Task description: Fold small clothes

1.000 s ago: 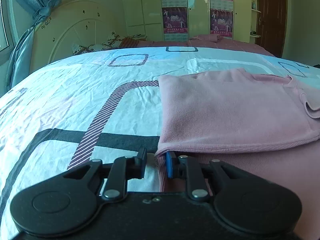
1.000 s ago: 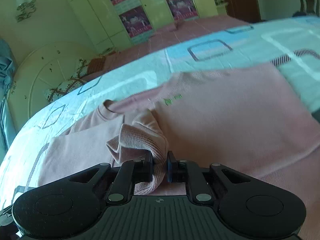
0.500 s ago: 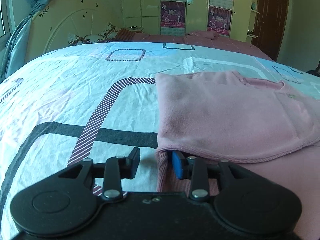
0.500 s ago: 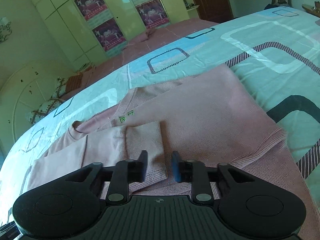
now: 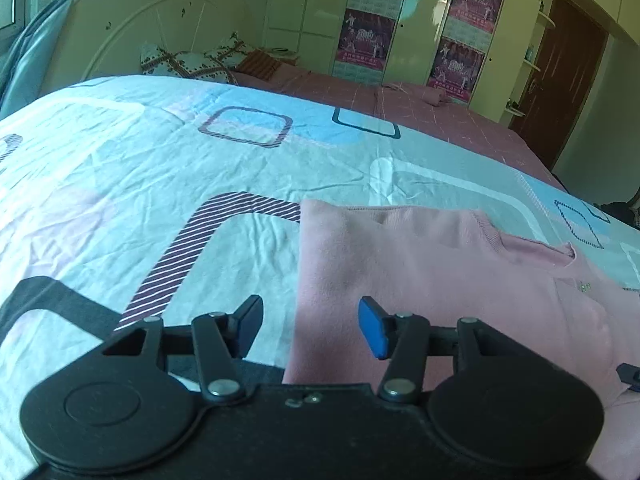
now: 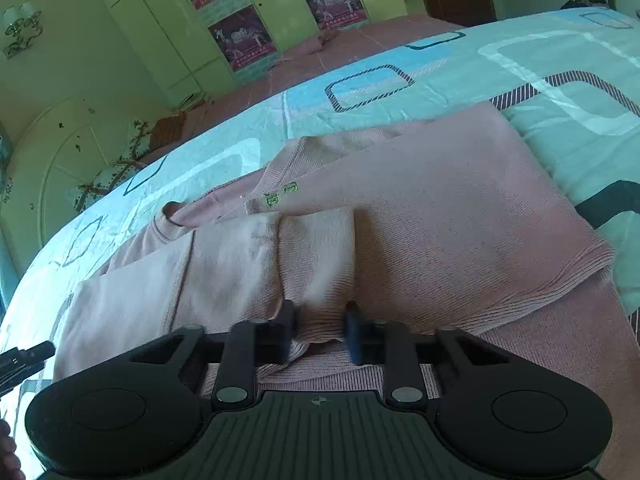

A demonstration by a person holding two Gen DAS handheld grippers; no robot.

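Note:
A pink knit sweater (image 5: 432,272) lies on the bed, its left side folded in with a straight folded edge. My left gripper (image 5: 310,326) is open and empty, raised over that folded edge. In the right wrist view the sweater (image 6: 460,208) lies flat with both sides folded in, and a sleeve cuff (image 6: 316,256) rests across its middle. My right gripper (image 6: 318,330) is open, its jaws on either side of the cuff's end, holding nothing.
The bed has a light blue sheet (image 5: 120,184) with square patterns. A white headboard (image 5: 152,36) and pillows (image 5: 192,64) stand at the far left. Wardrobes with posters (image 5: 372,36) and a dark door (image 5: 560,80) line the far wall. The other gripper's tip (image 6: 24,356) shows at the left edge.
Both grippers have opened. The left let go of the sweater's folded edge and lifted. The right released the sleeve cuff, which now lies flat on the sweater.

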